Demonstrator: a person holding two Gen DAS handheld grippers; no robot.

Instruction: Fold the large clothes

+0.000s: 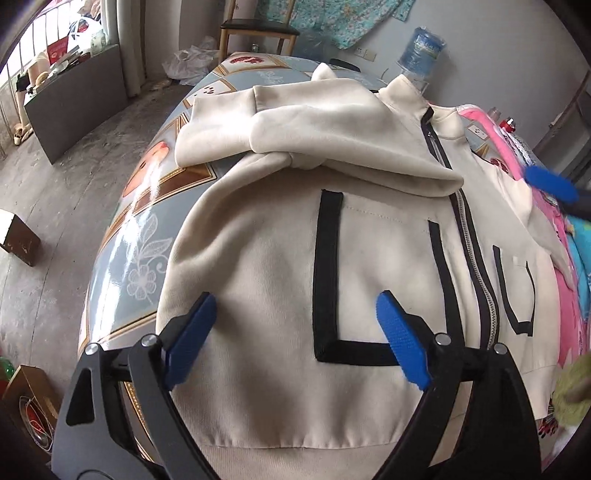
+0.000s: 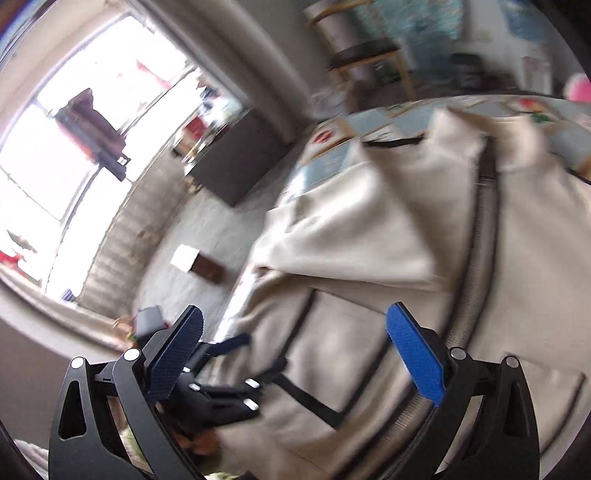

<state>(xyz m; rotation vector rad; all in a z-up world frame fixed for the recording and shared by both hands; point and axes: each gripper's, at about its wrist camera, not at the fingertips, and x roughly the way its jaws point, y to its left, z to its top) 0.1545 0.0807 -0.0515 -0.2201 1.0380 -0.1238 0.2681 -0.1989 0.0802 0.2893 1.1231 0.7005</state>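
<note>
A cream zip-up jacket (image 1: 258, 280) with black pocket trim lies front-up on a table covered by a patterned cloth (image 1: 147, 236). One sleeve (image 1: 295, 122) is folded across its chest. My left gripper (image 1: 295, 299) hovers open over the lower front, its blue pads either side of the black-edged pocket (image 1: 325, 273), with nothing between them. A blue pad (image 1: 550, 186) of my right gripper shows at the jacket's right edge. The right wrist view is blurred: my right gripper (image 2: 295, 312) stands open above the jacket (image 2: 351, 229), holding nothing. My left gripper's black linkage (image 2: 221, 391) shows low in that view.
Pink and blue clothes (image 1: 554, 229) are piled along the table's right side. A wooden chair (image 1: 258, 29) and a water bottle (image 1: 421, 51) stand beyond the far end. A dark cabinet (image 1: 77, 99) and small boxes (image 1: 18, 236) sit on the concrete floor to the left.
</note>
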